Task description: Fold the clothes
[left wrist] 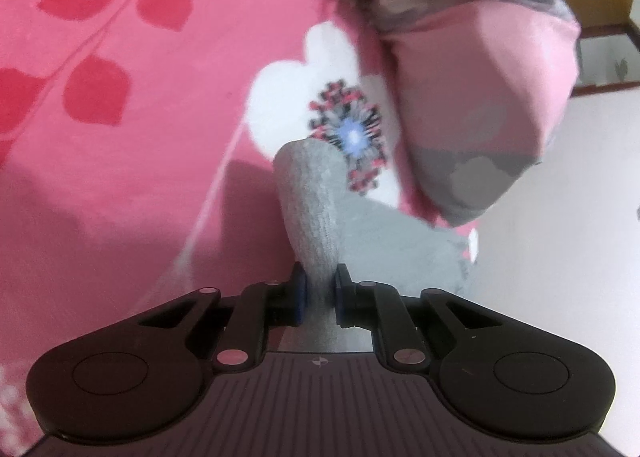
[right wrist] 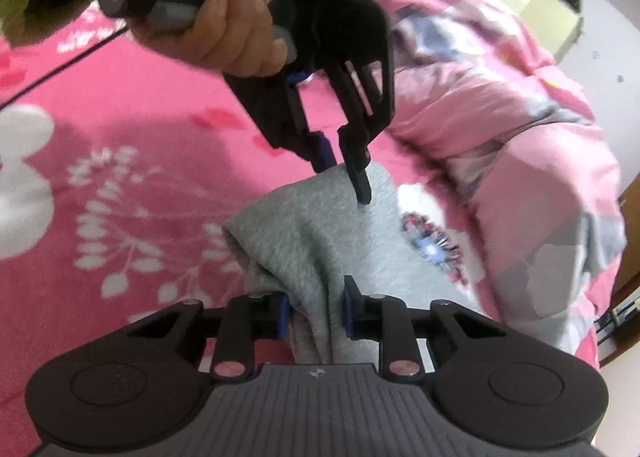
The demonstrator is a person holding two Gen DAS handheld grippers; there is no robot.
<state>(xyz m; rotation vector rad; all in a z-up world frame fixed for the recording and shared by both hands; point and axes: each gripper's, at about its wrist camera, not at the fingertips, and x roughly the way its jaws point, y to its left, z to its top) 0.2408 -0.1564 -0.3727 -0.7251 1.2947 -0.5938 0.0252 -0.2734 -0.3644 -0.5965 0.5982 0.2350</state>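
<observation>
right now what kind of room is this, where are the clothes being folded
Most likely a bedroom. The grey garment lies on a pink floral bedsheet, a bunched pink quilt is heaped beside it, and a pale wall shows beyond the bed. Each tool grips the garment.

Garment on bedsheet, beside quilt

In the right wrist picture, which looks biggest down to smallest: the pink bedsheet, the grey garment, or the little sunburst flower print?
1. Pink bedsheet, by far.
2. Grey garment, though nearness to the camera enlarges it.
3. Sunburst flower print, clearly smallest.
</observation>
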